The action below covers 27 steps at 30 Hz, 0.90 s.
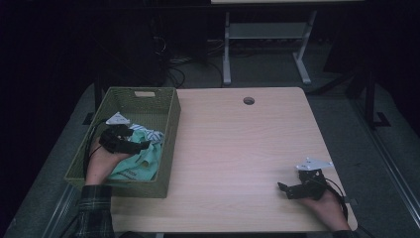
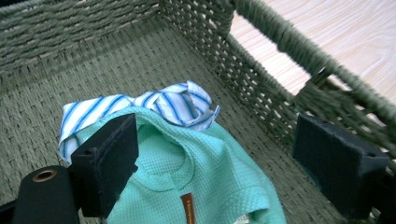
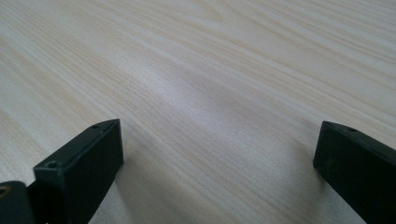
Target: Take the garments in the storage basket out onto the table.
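**High view: left gripper down in the basket, going for the green shirt**

High view has the left gripper (image 1: 130,141) dipped inside the woven green basket (image 1: 171,130), which sits at the left edge of the table (image 1: 237,148). From the left gripper view the jaws are spread wide and hold nothing, straddling the mint-green shirt (image 2: 201,182) that lies crumpled on the basket floor. One jaw is right at the collar side, the other is out by the basket wall. A blue-striped cloth (image 2: 159,105) is bunched just behind the shirt, touching it, so I'd guess the wide opening is there to get around a good fold of the green one without snagging the striped piece.

The right gripper (image 1: 297,190) is well apart, resting low near the table's right front corner, jaws also wide open over bare wood. Looks parked out of the way, probably waiting to help once the shirt comes out.
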Tool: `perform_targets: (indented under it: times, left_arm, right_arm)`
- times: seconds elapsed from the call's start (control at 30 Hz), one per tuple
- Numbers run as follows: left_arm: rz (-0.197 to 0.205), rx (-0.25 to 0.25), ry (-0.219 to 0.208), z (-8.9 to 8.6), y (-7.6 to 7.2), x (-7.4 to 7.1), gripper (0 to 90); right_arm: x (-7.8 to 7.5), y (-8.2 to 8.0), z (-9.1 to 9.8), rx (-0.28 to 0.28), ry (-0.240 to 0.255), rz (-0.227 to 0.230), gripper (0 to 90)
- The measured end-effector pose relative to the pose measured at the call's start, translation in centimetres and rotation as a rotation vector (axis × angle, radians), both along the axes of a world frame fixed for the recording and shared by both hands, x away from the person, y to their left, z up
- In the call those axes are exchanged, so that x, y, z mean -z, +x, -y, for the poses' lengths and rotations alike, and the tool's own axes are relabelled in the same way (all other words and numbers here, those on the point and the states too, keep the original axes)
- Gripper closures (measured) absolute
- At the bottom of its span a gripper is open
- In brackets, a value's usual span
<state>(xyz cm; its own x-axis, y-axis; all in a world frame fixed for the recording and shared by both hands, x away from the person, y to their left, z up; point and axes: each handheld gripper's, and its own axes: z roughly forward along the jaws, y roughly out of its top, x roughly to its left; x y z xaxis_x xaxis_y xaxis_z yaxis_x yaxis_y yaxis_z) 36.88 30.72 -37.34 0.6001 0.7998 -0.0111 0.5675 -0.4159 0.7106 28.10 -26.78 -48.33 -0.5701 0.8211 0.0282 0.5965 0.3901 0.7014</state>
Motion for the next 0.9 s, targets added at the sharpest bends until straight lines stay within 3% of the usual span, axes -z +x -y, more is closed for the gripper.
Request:
perform_targets:
  times: [0.53,0.63,0.9]
  left_arm:
    - [-0.047,-0.016,0.015,-0.4,0.8,2.3,14.0]
    - [-0.056,-0.026,0.048,-0.4,0.9,2.5,14.0]
    - [-0.108,-0.008,0.071,0.2,1.2,3.2,14.4]
  right_arm:
    - [0.0,0.0,0.0,0.000,0.000,0.000,1.1]
    - [0.0,0.0,0.0,0.001,0.000,0.000,1.1]
    - [0.0,0.0,0.0,0.001,0.000,-0.001,1.1]
